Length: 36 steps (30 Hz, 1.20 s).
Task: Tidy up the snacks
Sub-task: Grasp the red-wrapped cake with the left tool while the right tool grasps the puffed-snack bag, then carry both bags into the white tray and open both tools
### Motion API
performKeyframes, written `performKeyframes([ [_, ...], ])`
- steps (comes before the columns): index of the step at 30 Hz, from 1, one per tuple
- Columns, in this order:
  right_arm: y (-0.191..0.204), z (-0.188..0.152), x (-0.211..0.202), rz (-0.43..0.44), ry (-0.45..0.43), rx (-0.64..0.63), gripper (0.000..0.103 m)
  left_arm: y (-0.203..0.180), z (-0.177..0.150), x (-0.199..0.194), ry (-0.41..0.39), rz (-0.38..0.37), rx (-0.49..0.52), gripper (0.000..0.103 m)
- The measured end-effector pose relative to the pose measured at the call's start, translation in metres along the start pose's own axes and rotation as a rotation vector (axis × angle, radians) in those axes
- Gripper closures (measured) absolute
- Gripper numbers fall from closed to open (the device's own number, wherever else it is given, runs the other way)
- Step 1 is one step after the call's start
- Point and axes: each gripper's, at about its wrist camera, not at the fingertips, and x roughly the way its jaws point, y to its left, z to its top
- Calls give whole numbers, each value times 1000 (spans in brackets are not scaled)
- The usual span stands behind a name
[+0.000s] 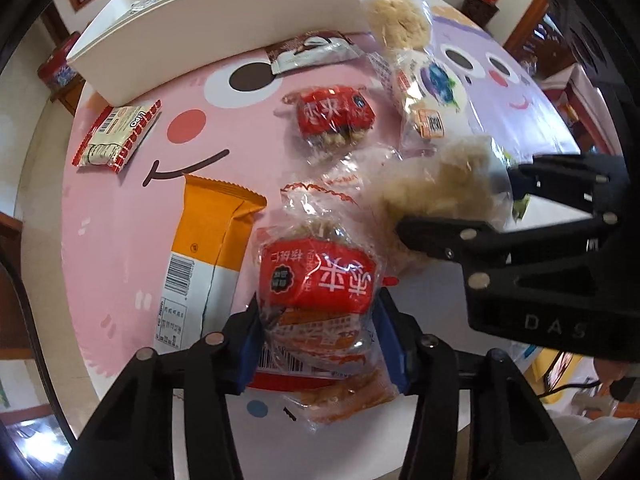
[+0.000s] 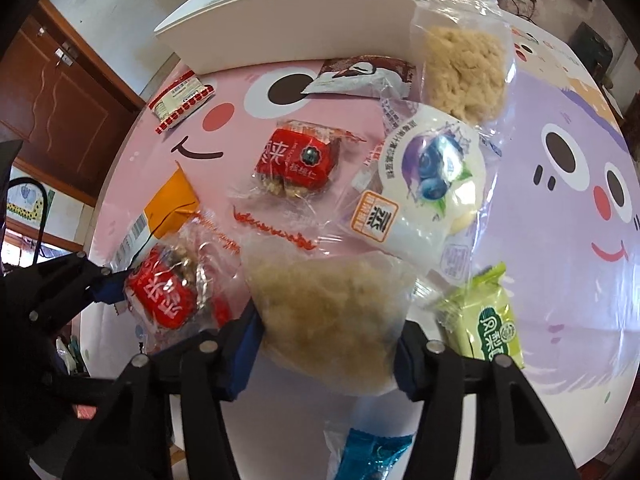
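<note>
Crowded counter (image 1: 120, 216) with a pink cartoon face and a lilac one. At the far edge, a white tray (image 1: 168, 40), its long wall toward the snacks. Just before it, a brown-and-white packet (image 1: 312, 50); off to the left, a red-trimmed cracker packet (image 1: 116, 136). In the middle, a red walnut snack (image 1: 334, 118) in clear wrap, alone on the pink. To its right, a white blueberry bun packet (image 2: 430, 184), and beyond that a clear bag of pale floss cake (image 2: 464, 72) leaning close to the tray. Nearer, an orange-and-white packet (image 1: 208, 248) lying flat just left of the left claw. By the right claw, a green pastry packet (image 2: 484, 316) to one side and a blue wrapper (image 2: 372, 452) below, partly hidden.

Both claws pointed steeply down at the counter, side by side, nearly touching across the clutter.

Left claw (image 1: 320, 332): blue pads pinching a second red walnut snack packet (image 1: 320, 280) by its lower half, the wrap bulging up and forward between the fingers.

Right claw (image 2: 328, 340): pads pressed on either side of a second floss cake bag (image 2: 332, 304), pinching it, the blurred pale mass filling the gap between the fingers, just right of the held red packet.
</note>
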Motion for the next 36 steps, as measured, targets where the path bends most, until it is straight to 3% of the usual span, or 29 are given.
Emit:
performKeyframes([
  [7, 1, 3, -5, -8, 17, -23, 52, 20, 3, -6, -12, -20, -60, 61],
  [15, -2, 7, -29, 7, -19, 3, 52, 21, 11, -49, -107, -50, -70, 61],
  [25, -8, 22, -97, 26, -163, 66, 52, 31, 37, -118, -238, -51, -112, 61],
  [36, -13, 84, -161, 19, -339, 121, 52, 63, 113, -184, -375, -18, -161, 61],
])
